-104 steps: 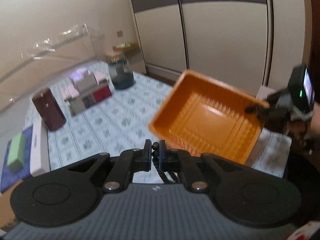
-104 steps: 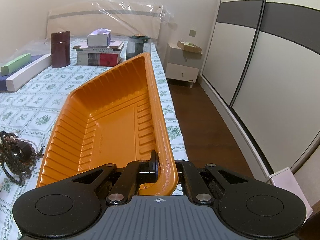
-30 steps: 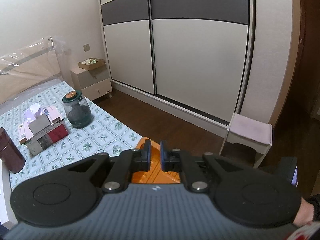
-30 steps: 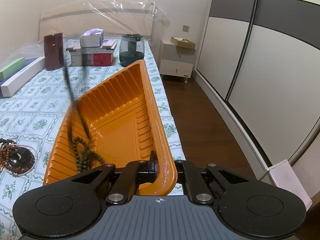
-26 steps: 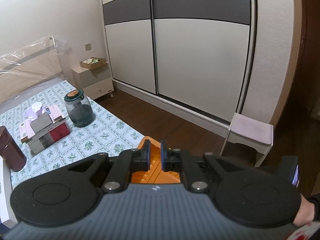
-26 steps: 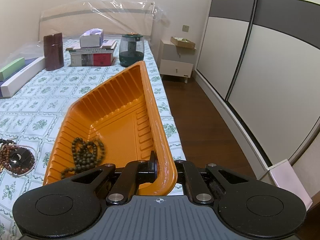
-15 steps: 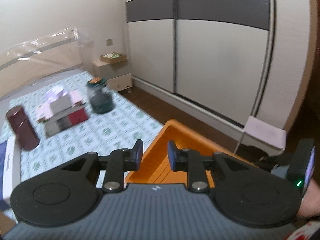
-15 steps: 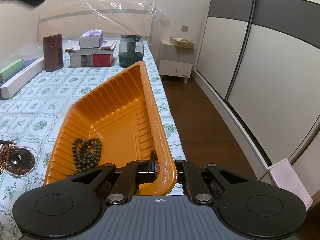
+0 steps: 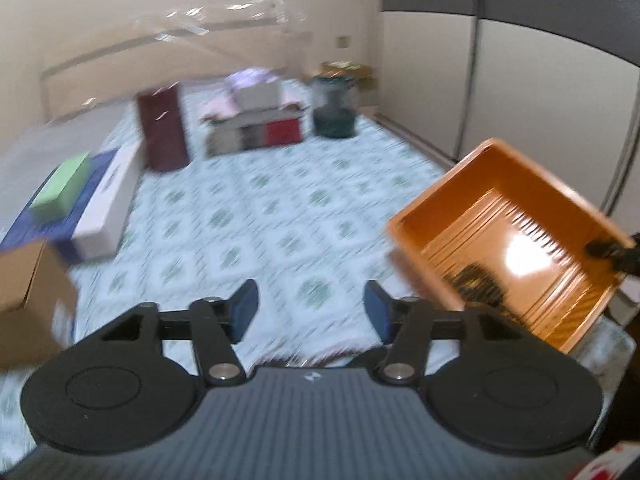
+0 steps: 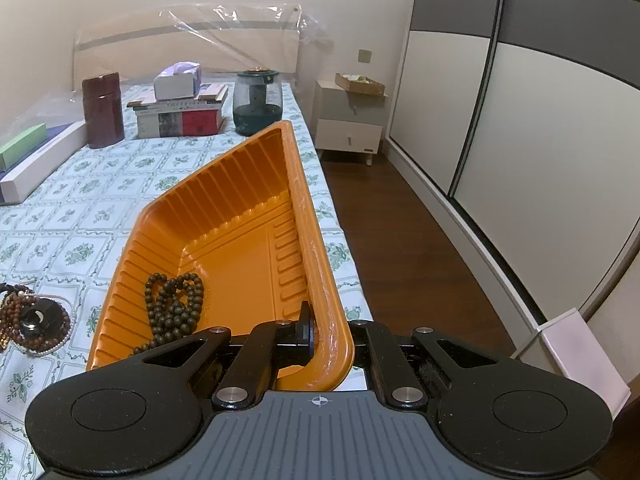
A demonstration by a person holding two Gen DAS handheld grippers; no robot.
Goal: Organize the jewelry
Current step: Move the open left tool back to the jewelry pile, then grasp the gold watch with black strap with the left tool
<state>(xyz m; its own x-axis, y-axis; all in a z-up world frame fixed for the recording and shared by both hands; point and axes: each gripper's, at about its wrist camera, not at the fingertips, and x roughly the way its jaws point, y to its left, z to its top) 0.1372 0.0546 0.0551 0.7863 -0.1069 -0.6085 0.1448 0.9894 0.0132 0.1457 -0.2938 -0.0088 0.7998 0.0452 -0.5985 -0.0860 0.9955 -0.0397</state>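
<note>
Right gripper (image 10: pixel 320 334) clamps the orange tray (image 10: pixel 236 208) rim at the bed (image 10: pixel 80 208) edge, dark bead strand (image 10: pixel 174 306) inside; only here, more beads (image 10: pixel 34 320) beside it. Left gripper (image 9: pixel 310 312), blurred, opening, seemingly empty above open bedspread

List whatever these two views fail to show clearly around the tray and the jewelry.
- Beads in the orange tray, left wrist view: motion blur reduces them to a dark smear.
- Dark bead string, right wrist view: its near end is hidden behind the right gripper.
- Jewelry pile on the bedspread, right wrist view: cut off by the left edge.
- Left gripper, jaws opening, nothing between them.
</note>
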